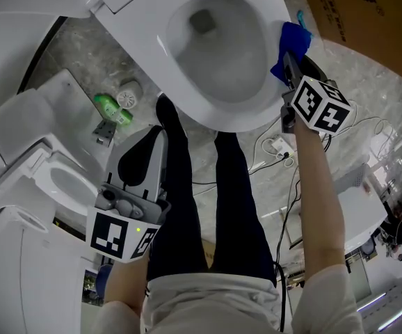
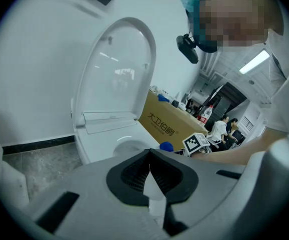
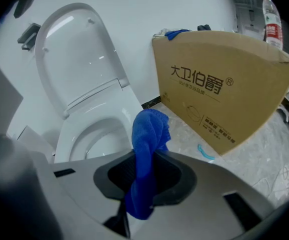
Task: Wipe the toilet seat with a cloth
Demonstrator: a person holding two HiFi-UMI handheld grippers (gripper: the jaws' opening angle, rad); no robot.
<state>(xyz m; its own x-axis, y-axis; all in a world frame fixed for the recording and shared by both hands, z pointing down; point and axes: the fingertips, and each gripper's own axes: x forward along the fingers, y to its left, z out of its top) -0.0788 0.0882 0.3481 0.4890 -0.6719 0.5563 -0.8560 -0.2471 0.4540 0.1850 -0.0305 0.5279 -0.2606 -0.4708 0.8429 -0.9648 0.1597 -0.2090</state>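
The toilet [image 2: 92, 146] takes up the middle of the scene, with its lid [image 3: 74, 54] upright at the back. A box [image 3: 219, 84] stands on the floor to the toilet's right. The seat [image 1: 222, 119] is down and looks bare and dry. The cloth [image 1: 289, 47], blue and bunched, sits at the toilet's right rim; whether it presses on the seat I cannot tell.

The wipe seems about to start. To do it well, I judge the cloth should be laid flat on the seat, not dabbed as a wad, then drawn around the ring in one steady sweep, keeping clear of the bowl (a loose tail could dip in).

The right gripper [image 1: 289, 67] is pinched on the cloth's middle, jaws nearly together, with folds standing out above and a tail hanging below. The left gripper [image 1: 161, 135] hovers in front of the toilet by the person's legs, jaws pressed together on nothing.
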